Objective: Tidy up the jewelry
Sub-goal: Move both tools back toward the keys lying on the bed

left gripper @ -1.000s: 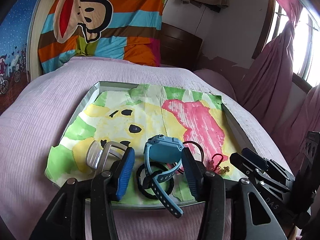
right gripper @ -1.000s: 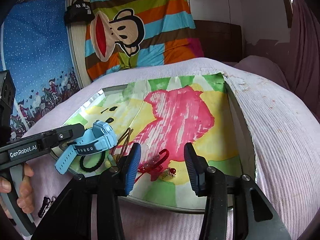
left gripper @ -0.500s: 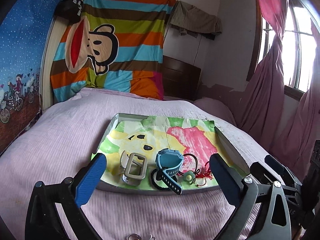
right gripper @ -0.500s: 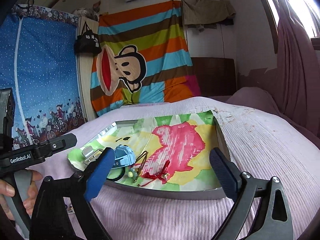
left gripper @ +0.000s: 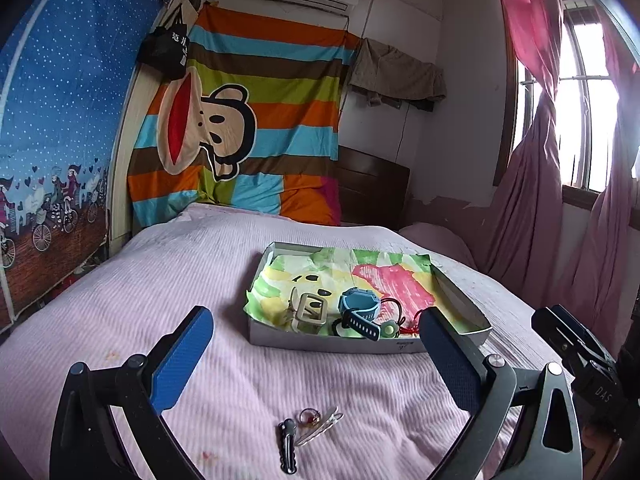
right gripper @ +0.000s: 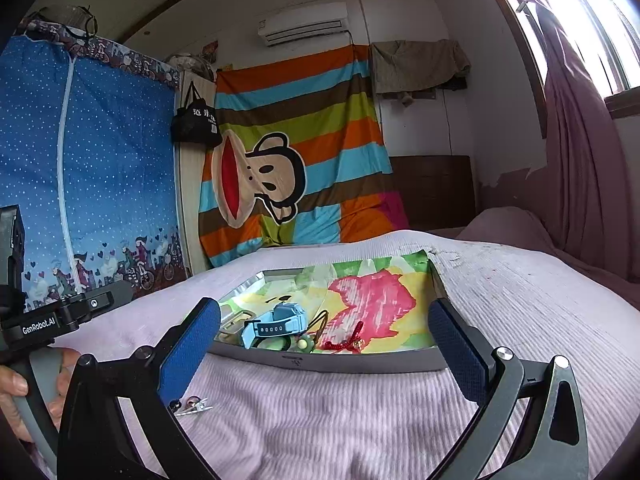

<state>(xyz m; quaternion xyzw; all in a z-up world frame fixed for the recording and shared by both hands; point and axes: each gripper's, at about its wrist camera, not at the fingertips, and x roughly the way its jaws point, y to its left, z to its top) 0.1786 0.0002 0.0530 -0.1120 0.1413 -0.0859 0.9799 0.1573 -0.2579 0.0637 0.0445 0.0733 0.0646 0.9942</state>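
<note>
A: Left wrist view first. What do the left tongs (left gripper: 316,344) show?

B: They are spread wide and hold nothing. Beyond them the shallow grey tray with a painted paper liner (left gripper: 460,300) sits on the pink ribbed bedspread (left gripper: 152,280), holding the light-blue children's watch (left gripper: 359,304) and a beige rectangular buckle (left gripper: 310,309). A black scalloped hair clip (left gripper: 288,446) and a silver clip with a ring (left gripper: 318,424) lie loose on the bed, just before the tongs.

A: And the right wrist view?

B: The right tongs (right gripper: 324,334) are also apart and empty. A small red knotted charm (right gripper: 346,345) lies in the tray.

A: Which step?

B: Probably between picks. Next, lower onto a loose clip and pinch it flat off the soft fabric.
</note>
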